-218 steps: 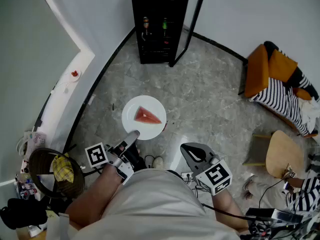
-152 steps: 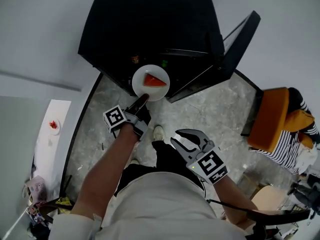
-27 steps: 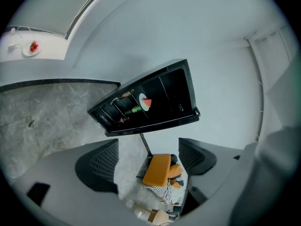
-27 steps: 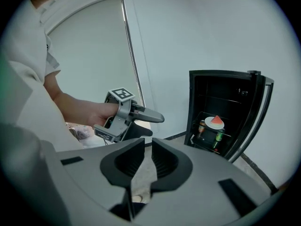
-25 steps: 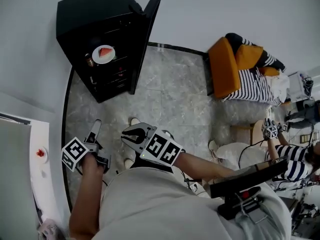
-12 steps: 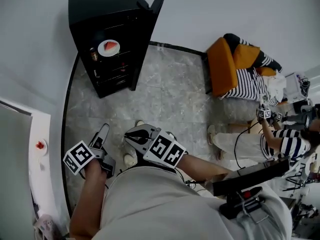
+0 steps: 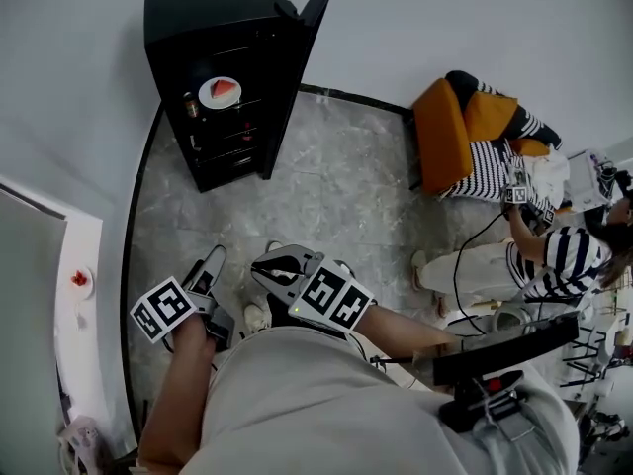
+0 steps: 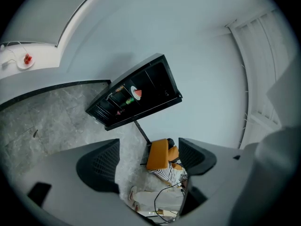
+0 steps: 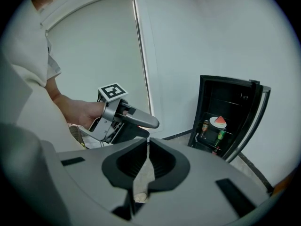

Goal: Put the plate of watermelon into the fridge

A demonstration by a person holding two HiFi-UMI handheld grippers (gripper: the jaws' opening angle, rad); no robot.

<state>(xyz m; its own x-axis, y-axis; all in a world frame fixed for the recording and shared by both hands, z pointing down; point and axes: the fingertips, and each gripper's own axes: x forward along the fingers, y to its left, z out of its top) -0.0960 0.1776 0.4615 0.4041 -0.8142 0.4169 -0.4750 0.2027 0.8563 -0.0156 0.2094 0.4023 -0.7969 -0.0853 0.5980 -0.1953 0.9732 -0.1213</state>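
Observation:
The white plate with the watermelon wedge (image 7: 220, 92) rests on a shelf inside the black fridge (image 7: 198, 13), whose door (image 7: 300, 62) stands open. Both grippers hang low by my body, far from the fridge. My left gripper (image 7: 211, 265) is open and empty; its own view shows the plate (image 8: 136, 92) in the distance beyond spread jaws (image 8: 148, 159). My right gripper (image 7: 282, 265) is shut on nothing. The right gripper view looks past its closed jaws (image 9: 147, 145) at the plate (image 9: 218, 122) and at the left gripper (image 9: 141, 121).
Bottles (image 7: 190, 104) stand on the fridge shelf beside the plate. An orange chair with striped cloth (image 7: 460, 132) sits to the right, and a seated person in a striped shirt (image 7: 554, 255) is beyond it. A white counter with a small dish (image 7: 79, 279) runs along the left.
My left gripper carried the plate to the fridge, set it on a shelf and let go. I then backed away; both grippers now hang by my body.

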